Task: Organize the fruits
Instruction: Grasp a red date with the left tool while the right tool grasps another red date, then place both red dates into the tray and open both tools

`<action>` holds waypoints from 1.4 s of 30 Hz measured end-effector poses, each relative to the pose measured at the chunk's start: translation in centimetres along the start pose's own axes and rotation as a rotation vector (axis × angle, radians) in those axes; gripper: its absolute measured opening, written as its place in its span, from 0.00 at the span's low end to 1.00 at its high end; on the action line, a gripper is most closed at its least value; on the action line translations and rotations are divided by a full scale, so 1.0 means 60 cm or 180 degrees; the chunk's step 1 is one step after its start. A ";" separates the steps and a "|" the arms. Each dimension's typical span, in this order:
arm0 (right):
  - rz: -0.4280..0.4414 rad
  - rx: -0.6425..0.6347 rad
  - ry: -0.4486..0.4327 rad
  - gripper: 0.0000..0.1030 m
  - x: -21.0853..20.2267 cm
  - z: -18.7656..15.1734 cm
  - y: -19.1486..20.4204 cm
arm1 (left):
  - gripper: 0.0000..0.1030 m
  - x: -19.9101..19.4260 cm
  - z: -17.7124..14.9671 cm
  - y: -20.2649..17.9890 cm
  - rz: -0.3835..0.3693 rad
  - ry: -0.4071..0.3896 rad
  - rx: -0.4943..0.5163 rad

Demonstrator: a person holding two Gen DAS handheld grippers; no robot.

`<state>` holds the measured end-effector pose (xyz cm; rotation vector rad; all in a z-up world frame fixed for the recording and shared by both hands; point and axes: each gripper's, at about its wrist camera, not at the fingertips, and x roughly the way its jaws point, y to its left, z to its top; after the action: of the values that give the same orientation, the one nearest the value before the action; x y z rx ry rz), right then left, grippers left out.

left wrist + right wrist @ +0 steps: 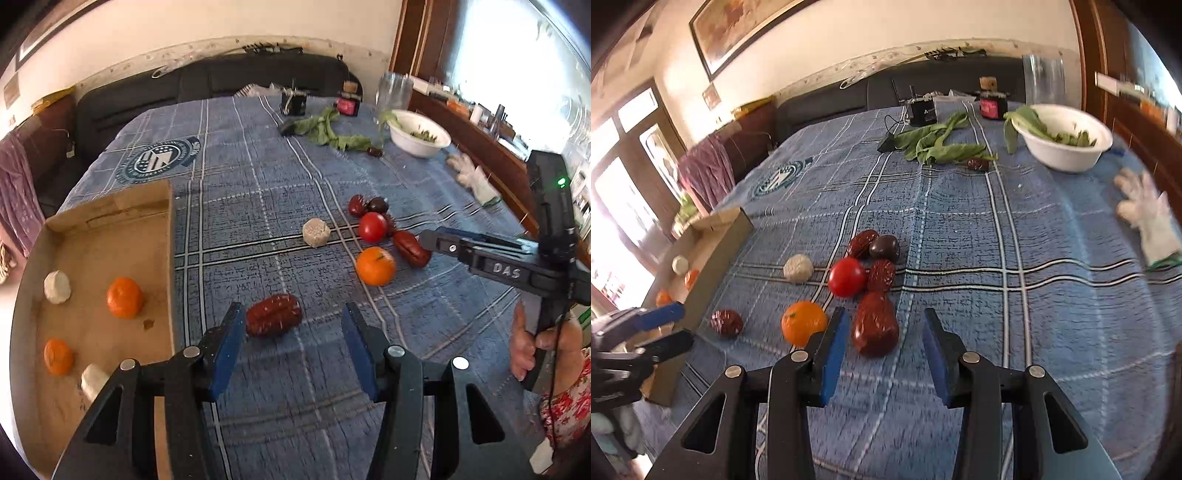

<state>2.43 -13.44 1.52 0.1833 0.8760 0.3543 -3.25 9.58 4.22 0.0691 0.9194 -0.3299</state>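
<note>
My left gripper (293, 314) is open, with a red date (273, 314) lying on the cloth between its fingers, nearer the left one. My right gripper (882, 321) is open around a large red date (875, 325); in the left wrist view it (424, 238) sits beside that date (411, 248). Next to it lie an orange (804, 322), a red tomato (847, 277), more dates (881, 275) and a dark plum (884, 247). A white round piece (798, 268) lies apart. The cardboard tray (110, 229) holds two oranges (125, 297) and two white pieces (57, 287).
A white bowl of greens (1067, 142), loose green leaves (938, 142), a lone date (978, 164), a glass jar (1043, 79), small boxes (923, 110) and a white glove (1148, 218) lie on the blue checked cloth (960, 229). A dark sofa (221, 81) stands behind the table.
</note>
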 end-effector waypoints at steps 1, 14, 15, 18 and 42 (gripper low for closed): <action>0.0039 0.0018 0.0029 0.42 0.004 0.000 -0.005 | 0.51 0.012 0.004 -0.002 0.0017 0.0044 0.0033; 0.0237 0.0044 0.0133 0.44 0.040 -0.007 0.002 | 0.50 0.090 0.012 -0.006 0.0159 0.0472 -0.0013; 0.0214 0.0039 0.0115 0.43 0.041 -0.007 0.004 | 0.38 0.090 0.011 -0.009 0.0214 0.0447 0.0027; 0.0230 0.0085 0.0116 0.32 0.045 -0.008 0.002 | 0.26 0.081 0.008 -0.009 0.0110 0.0391 -0.0009; 0.0849 -0.0719 0.0092 0.32 0.000 0.027 0.366 | 0.26 -0.149 -0.097 0.319 0.0605 -0.0289 -0.1457</action>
<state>-1.30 6.92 9.11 0.0853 0.8344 0.7024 -6.81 31.09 6.18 -0.2762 0.8717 0.0583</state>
